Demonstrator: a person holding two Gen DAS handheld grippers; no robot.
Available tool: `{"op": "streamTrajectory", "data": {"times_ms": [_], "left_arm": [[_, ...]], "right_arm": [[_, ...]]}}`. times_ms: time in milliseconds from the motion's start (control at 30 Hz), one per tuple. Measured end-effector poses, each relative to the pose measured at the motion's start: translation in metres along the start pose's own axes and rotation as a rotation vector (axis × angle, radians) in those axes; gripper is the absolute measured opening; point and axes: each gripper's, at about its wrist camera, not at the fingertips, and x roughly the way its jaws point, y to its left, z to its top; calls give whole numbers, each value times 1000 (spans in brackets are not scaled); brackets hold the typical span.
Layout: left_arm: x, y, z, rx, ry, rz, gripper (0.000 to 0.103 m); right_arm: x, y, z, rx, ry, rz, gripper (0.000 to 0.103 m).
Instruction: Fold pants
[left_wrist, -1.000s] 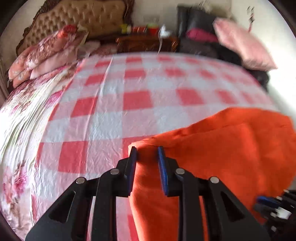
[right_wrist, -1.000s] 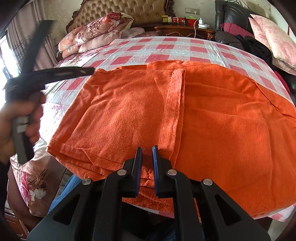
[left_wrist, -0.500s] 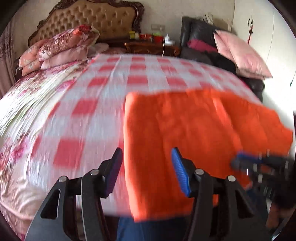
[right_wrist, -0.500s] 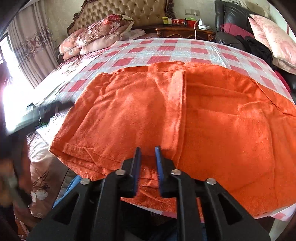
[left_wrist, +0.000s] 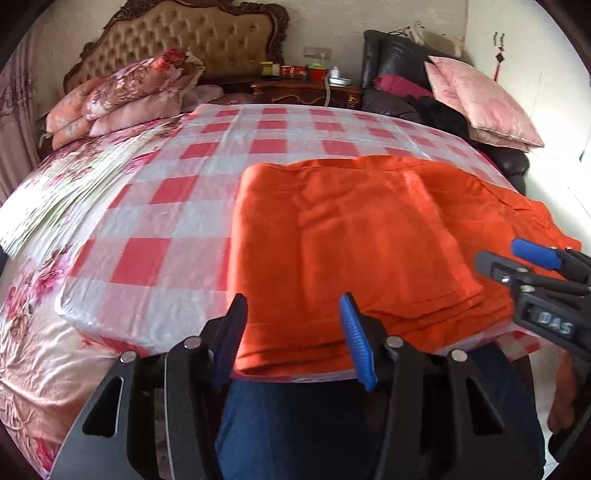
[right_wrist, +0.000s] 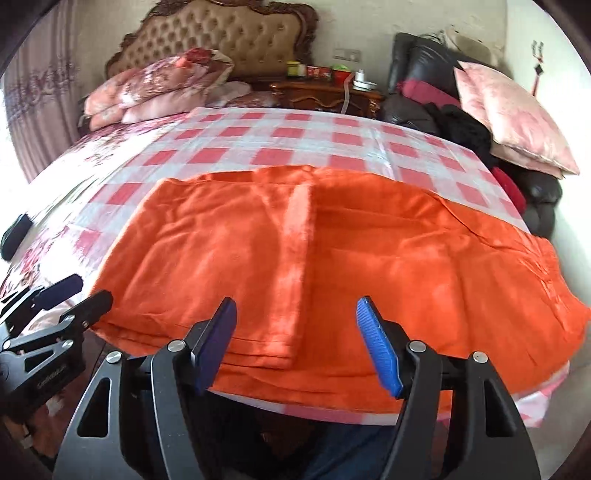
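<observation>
Red-and-white checked plastic sheeting (left_wrist: 192, 206) covers the bed, and the folded orange fleece pants (left_wrist: 354, 236) lie flat at its near edge. From the left wrist, the left gripper (left_wrist: 293, 336) hangs wide open and empty, the pants' left end just beyond its jaws. From the right wrist, the right gripper (right_wrist: 295, 343) gapes equally wide, holding nothing, with the pants (right_wrist: 332, 266) spread just ahead.
</observation>
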Motion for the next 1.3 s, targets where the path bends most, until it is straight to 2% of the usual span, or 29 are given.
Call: {"op": "streamTrajectory", "data": {"times_ms": [100,167,300,467,600,733,833,1000,1133,1300], "left_arm": [[1,-6,0,-5,-5,-30,51],[8,-8,-1,3,4,-17,46],[26,-7,-6,-13,75,-9,45],[23,-4,-7,-14,63,-14,46],[12,2,-4,-46,16,-32,46],[4,17,-1,-115,-12,-36,46],[2,33,0,-196,-7,-41,46],[1,63,-4,-325,20,-89,45],[6,74,-12,-372,49,-109,41],[11,75,-19,-382,77,-148,37]], "right_arm": [[12,-11,-7,22,29,-4,66],[20,-16,-11,35,51,0,66],[29,-23,-17,62,62,23,69],[30,-27,-20,90,62,28,75],[30,-28,-20,98,62,32,76],[30,-29,-20,99,61,32,76],[29,-29,-21,102,61,35,75],[28,-27,-20,87,58,30,75],[27,-27,-19,86,58,21,75],[22,-28,-18,97,58,24,73]]}}
